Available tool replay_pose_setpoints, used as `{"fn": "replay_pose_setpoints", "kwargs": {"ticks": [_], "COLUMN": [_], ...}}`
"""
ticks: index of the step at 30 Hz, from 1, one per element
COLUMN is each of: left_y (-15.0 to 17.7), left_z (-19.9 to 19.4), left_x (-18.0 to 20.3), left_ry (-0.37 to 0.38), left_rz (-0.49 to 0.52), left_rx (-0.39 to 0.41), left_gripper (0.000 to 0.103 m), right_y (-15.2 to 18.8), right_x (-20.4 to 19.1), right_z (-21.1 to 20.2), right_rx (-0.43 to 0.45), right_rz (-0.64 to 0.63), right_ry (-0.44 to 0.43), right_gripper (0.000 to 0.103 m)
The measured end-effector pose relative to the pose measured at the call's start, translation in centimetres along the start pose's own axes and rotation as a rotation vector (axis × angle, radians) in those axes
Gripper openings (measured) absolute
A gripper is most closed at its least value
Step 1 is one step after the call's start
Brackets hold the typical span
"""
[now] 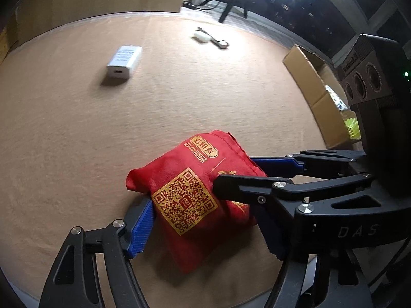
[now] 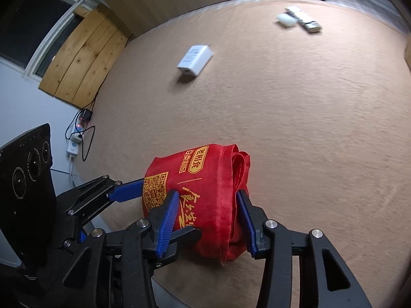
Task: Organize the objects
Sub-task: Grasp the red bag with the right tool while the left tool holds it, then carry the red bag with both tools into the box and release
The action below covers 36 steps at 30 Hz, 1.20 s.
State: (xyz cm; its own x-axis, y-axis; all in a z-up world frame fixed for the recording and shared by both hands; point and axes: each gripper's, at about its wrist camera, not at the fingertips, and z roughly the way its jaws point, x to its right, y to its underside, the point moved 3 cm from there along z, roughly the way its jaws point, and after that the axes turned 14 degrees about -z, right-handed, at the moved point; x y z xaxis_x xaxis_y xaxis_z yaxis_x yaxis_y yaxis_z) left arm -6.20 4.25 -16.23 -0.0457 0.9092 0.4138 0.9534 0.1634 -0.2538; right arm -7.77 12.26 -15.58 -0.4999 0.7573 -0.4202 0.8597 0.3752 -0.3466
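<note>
A folded red cloth bag [image 1: 195, 200] with a yellow QR code lies near the front edge of the tan table [image 1: 179, 102]. My left gripper [image 1: 205, 233] has its blue pads on both sides of the bag. My right gripper [image 2: 208, 213] is closed on the same red bag [image 2: 205, 192] from the other side. The right gripper's arm also reaches in from the right in the left wrist view [image 1: 282, 179]. A white charger [image 1: 124, 61] lies farther back; it shows in the right wrist view too [image 2: 195, 59].
A white oval object [image 2: 286, 20] and a remote-like stick [image 2: 304, 19] lie at the far edge. An open cardboard box [image 1: 321, 95] stands at the right. A wooden board [image 2: 82, 59] and a power strip [image 2: 74, 141] are left of the table.
</note>
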Motion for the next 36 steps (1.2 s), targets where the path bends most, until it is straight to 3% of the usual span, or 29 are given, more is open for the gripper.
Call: {"fn": "replay_pose_setpoints", "kwargs": {"ticks": [2, 6, 11, 14, 16, 19, 26, 36], "left_y": [-0.1, 0.0, 0.2, 0.3, 0.5, 0.8, 0.8, -3.1], "left_z": [0.6, 1.4, 2.0, 2.5, 2.7, 2.5, 1.7, -0.4], "left_x": [0.8, 1.2, 0.2, -0.6, -1.0, -0.7, 1.0, 10.3], "left_ry": [0.0, -0.05, -0.049, -0.041, 0.005, 0.031, 0.008, 0.052], "left_rz": [0.01, 0.008, -0.055, -0.095, -0.133, -0.12, -0.099, 0.073], "left_rx": [-0.006, -0.008, -0.014, -0.012, -0.018, -0.019, -0.001, 0.075], "left_gripper": [0.076, 0.086, 0.093, 0.098, 0.098, 0.086, 0.078, 0.078], "right_y": [0.4, 0.9, 1.0, 0.9, 0.8, 0.6, 0.8, -0.2], "right_x": [0.9, 1.9, 2.5, 2.5, 2.1, 1.7, 1.4, 6.0], "right_z": [-0.5, -1.2, -0.9, -0.2, 0.2, 0.5, -1.5, -11.0], "right_rx": [0.003, 0.005, -0.02, -0.026, -0.028, -0.028, 0.007, 0.175], "right_rz": [0.016, 0.016, 0.003, 0.006, -0.001, -0.018, -0.047, -0.025], "right_ry": [-0.008, -0.004, -0.001, -0.046, -0.083, -0.102, -0.064, 0.05], "right_gripper": [0.038, 0.039, 0.05, 0.05, 0.05, 0.049, 0.046, 0.046]}}
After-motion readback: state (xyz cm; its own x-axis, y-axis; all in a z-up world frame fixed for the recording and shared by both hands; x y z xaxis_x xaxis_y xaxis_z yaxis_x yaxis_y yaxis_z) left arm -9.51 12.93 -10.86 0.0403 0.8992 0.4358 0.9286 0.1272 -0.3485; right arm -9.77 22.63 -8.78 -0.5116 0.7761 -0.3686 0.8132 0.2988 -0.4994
